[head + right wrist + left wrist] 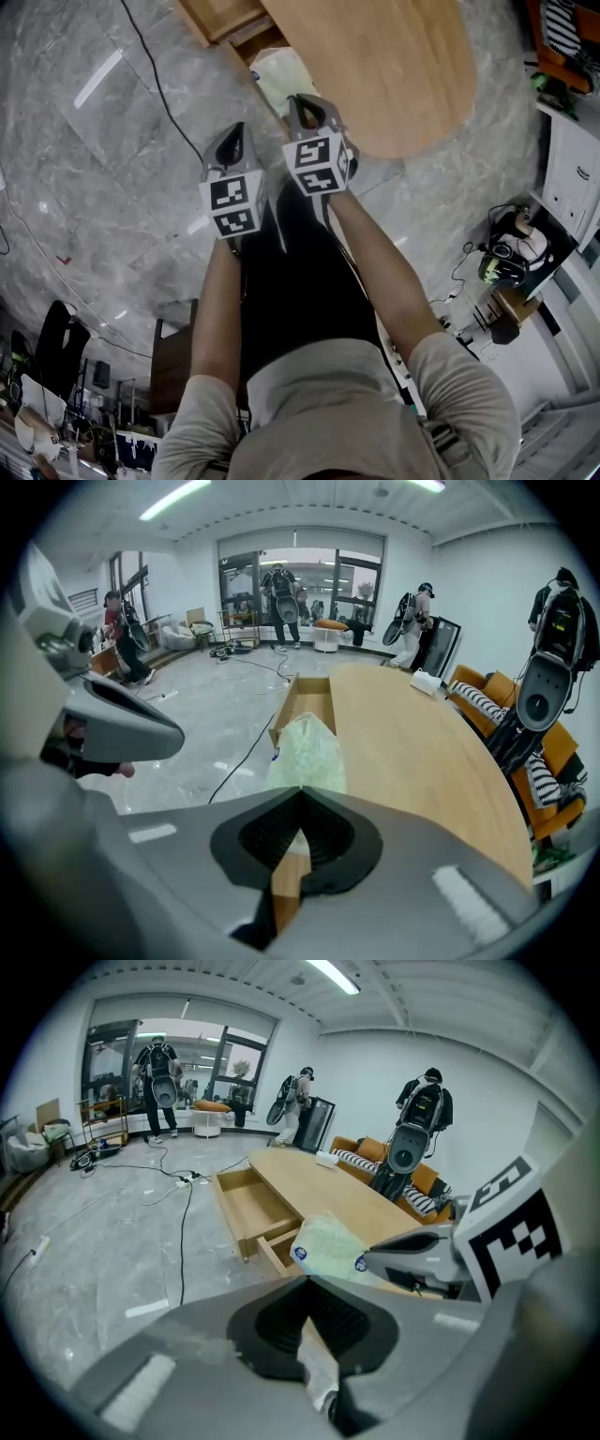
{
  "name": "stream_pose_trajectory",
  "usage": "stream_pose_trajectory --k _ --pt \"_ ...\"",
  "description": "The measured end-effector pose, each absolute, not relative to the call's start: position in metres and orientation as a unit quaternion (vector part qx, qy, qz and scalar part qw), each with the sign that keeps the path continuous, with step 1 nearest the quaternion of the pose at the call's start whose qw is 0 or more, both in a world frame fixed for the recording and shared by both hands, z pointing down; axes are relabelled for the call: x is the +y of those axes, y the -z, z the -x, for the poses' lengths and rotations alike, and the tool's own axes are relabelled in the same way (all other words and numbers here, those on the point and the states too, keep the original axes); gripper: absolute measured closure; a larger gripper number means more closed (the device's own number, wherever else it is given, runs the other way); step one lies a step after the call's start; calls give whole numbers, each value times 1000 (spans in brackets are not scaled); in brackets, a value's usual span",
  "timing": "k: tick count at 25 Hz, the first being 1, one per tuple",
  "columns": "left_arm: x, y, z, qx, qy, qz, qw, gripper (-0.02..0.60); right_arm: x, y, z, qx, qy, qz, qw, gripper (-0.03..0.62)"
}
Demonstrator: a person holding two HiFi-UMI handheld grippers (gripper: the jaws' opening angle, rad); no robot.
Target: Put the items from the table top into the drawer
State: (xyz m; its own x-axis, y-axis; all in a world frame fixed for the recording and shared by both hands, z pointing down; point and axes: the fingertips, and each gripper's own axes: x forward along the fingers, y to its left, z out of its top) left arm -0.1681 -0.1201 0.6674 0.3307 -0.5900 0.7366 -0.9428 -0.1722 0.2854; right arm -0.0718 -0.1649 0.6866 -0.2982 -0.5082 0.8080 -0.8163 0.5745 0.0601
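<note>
A pale green plastic bag [277, 77] hangs between my two grippers beside the rounded end of the wooden table [394, 66]. My left gripper [236, 133] is shut on one edge of the bag [328, 1244], a strip of its film pinched in the jaws [307, 1283]. My right gripper [302, 101] is shut on the other edge, and the bag [306, 750] rises just beyond its jaws [300, 794]. Two table drawers stand pulled open ahead, the larger drawer [246, 1206] empty of anything I can see. The same drawer [309, 697] lies past the bag.
A black cable [155, 84] runs across the grey marble floor. A small white box [427, 682] sits far down the table. An orange sofa [370, 1152] and several people wearing gear stand at the room's far side. Chairs and equipment crowd the floor behind me.
</note>
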Motion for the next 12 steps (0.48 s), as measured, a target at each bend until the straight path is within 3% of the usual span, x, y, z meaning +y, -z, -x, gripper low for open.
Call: stream_pose_trajectory --k 12 --pt "-152 -689 172 -491 -248 -742 383 561 -196 -724 83 -763 -191 -438 436 588"
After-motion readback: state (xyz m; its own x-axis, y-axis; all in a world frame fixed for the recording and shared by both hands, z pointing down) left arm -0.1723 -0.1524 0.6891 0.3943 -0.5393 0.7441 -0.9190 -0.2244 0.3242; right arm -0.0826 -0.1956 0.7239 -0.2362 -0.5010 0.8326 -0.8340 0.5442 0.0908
